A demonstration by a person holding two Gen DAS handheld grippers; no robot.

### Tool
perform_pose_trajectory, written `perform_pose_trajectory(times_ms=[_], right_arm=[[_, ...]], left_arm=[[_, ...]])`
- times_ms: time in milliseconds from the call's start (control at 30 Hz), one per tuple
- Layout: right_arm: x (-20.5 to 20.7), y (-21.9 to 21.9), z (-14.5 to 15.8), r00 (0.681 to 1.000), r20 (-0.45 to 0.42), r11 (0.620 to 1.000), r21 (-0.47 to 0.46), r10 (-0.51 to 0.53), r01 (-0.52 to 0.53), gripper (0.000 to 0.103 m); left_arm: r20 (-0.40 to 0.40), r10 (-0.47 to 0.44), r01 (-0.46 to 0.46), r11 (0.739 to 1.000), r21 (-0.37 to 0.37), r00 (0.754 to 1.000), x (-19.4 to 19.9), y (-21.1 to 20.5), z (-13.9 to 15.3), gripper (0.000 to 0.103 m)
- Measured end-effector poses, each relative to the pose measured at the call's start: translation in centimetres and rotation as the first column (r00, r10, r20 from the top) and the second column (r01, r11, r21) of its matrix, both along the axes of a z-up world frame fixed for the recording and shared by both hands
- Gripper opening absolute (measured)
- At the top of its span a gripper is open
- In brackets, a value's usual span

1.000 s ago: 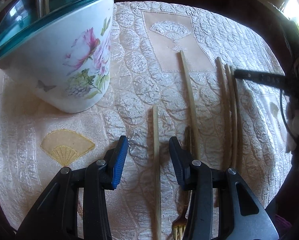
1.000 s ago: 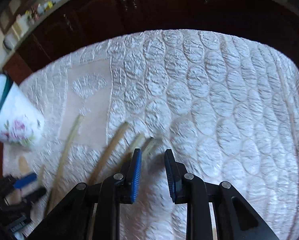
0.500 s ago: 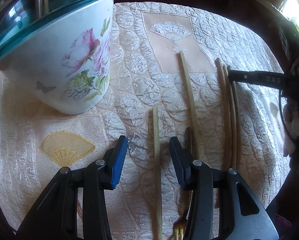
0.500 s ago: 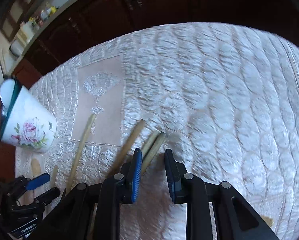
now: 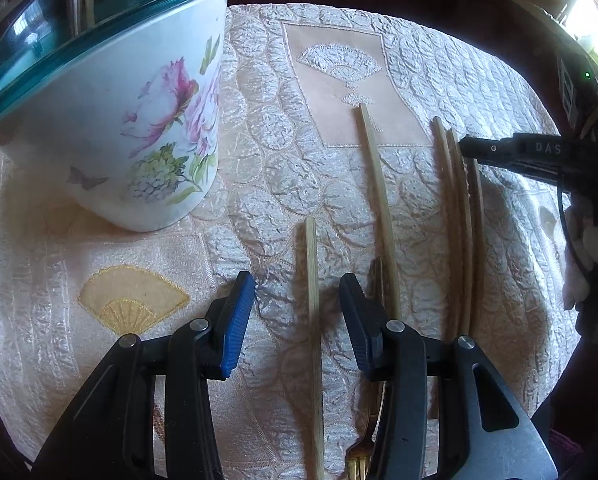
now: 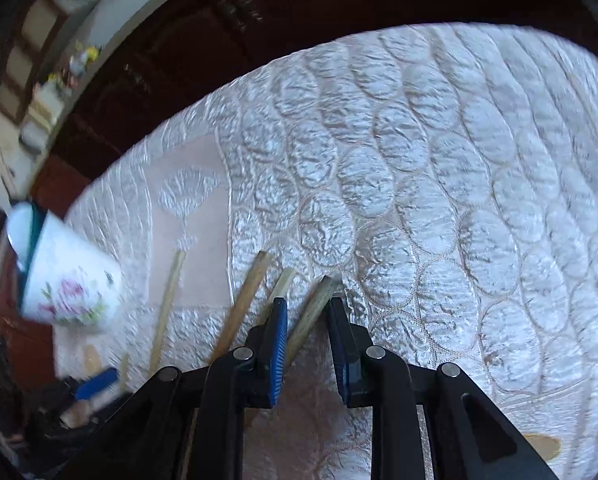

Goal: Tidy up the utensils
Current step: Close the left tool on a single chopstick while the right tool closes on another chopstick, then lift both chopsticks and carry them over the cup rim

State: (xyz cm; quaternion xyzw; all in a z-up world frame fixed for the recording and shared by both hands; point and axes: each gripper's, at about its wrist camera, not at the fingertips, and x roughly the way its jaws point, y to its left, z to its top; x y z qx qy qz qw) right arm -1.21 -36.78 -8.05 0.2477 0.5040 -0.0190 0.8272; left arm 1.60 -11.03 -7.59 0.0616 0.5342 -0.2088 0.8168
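Since a second ago my right gripper (image 6: 307, 332) has slid onto the rightmost wooden stick (image 6: 313, 306), which now lies between its narrowly parted jaws; I can't tell if they pinch it. My left gripper (image 5: 297, 312), angled down, hasn't moved, jaws wide astride the near stick (image 5: 311, 280), floral pot (image 5: 111, 128) far left.

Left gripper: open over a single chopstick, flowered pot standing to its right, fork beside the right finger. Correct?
Not quite. In the left wrist view the flowered pot stands to the left of the left gripper, not the right. The rest holds: jaws open over one chopstick, fork beside the right finger.
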Motion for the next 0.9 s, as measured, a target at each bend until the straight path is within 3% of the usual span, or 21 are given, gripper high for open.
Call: perform_pose_trajectory(times_ms=[133, 200, 267, 367, 500, 567, 600, 733, 900], right_arm=[[0.4, -0.3, 0.0, 1.000, 0.005, 1.000, -0.004, 0.006, -0.006, 0.016], [0.4, 0.0, 0.1, 1.000, 0.013, 1.000, -0.008, 0.025, -0.025, 0.014], [0.1, 0.7, -0.1, 0.999, 0.026, 0.999, 0.002, 0.033, -0.033, 0.013], [-1.3, 0.7, 0.7, 0.999, 0.039, 0.999, 0.011, 0.036, -0.037, 0.012], [-2.2, 0.8, 1.8, 0.997, 0.058, 0.999, 0.005, 0.051, -0.051, 0.011], [-2.8, 1.1, 2.7, 0.995, 0.074, 0.998, 0.000, 0.064, -0.064, 0.011], [-3.0, 1.0, 3.1, 0.994, 0.082, 0.998, -0.004, 0.070, -0.070, 0.011], [-4.8, 1.9, 5.4, 0.986, 0.134, 0.995, -0.007, 0.097, -0.096, 0.010], [-6.4, 2.6, 9.7, 0.967, 0.216, 0.991, -0.028, 0.136, -0.133, 0.009]], left_arm=[[0.014, -0.029, 0.028, 1.000, 0.012, 0.999, -0.2, -0.5, 0.0, 0.043], [0.023, -0.040, 0.040, 0.999, 0.007, 0.999, 0.0, -0.6, 0.0, 0.033], [0.002, -0.026, 0.026, 1.000, -0.014, 1.000, 0.9, -0.3, 0.1, 0.026], [-0.039, -0.011, 0.009, 0.999, -0.048, 0.999, 2.3, -0.4, 0.1, 0.025], [-0.006, -0.033, 0.034, 0.999, 0.017, 0.999, 2.2, -1.7, 0.2, 0.024], [0.015, -0.046, 0.045, 0.998, 0.041, 0.999, 1.8, -2.0, 0.2, 0.011], [0.013, -0.043, 0.042, 0.999, 0.033, 0.999, 1.7, -2.1, 0.3, 0.006], [0.008, -0.015, 0.016, 0.999, -0.042, 1.000, 1.2, -0.8, 1.7, 0.004], [0.046, 0.004, 0.005, 0.984, -0.176, 0.999, -0.2, 2.2, 6.2, 0.004]])
